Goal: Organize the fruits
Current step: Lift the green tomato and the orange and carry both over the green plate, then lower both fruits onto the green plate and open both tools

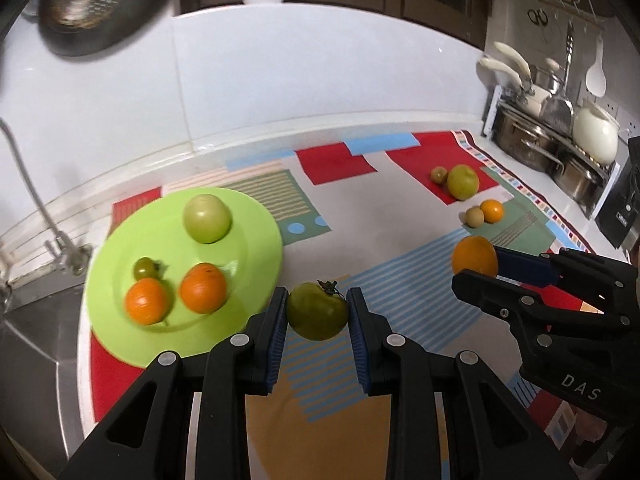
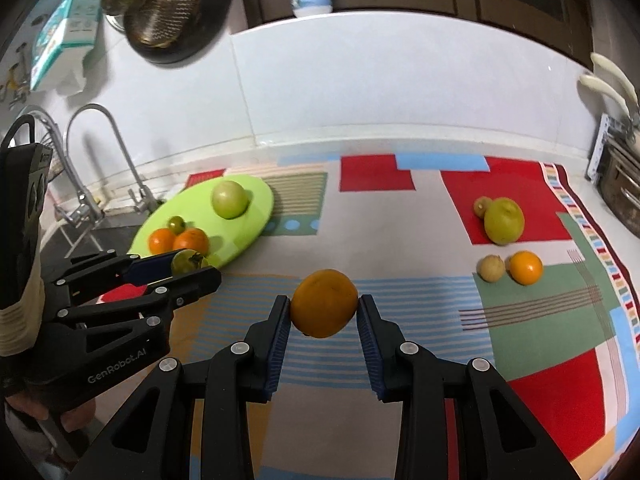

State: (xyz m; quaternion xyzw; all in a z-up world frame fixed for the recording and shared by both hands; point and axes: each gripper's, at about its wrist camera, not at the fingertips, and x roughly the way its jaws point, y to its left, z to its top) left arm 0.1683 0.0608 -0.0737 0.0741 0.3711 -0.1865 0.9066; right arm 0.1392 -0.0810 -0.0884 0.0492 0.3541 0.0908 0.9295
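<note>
the left gripper [image 1: 317, 312] pinches a round, dull green tomato [image 1: 317, 311] with a dry stalk on top, its ribbed blue pads [image 1: 277, 332] pressed on both sides, lifted off the cloth just right of the plate. the right gripper [image 2: 324, 309] pinches a smooth, slightly flattened orange [image 2: 324, 303] the same way, above the blue-striped patch of the cloth.

the flat, glossy lime-green plate [image 1: 256, 248] lies at the left, near the metal sink [image 1: 36, 320], and bears a pale green round fruit [image 1: 207, 218] at its far side, a small dark green tomato [image 1: 145, 268] and two oranges [image 1: 203, 288] at its near side.

on the patchwork tablecloth [image 1: 400, 216], at the far right, a yellow-green lemon [image 2: 503, 221] touches a small brownish fruit [image 2: 482, 205] on a red patch. nearer, a small orange [image 2: 526, 267] sits just beside a tan round fruit [image 2: 491, 268].
</note>
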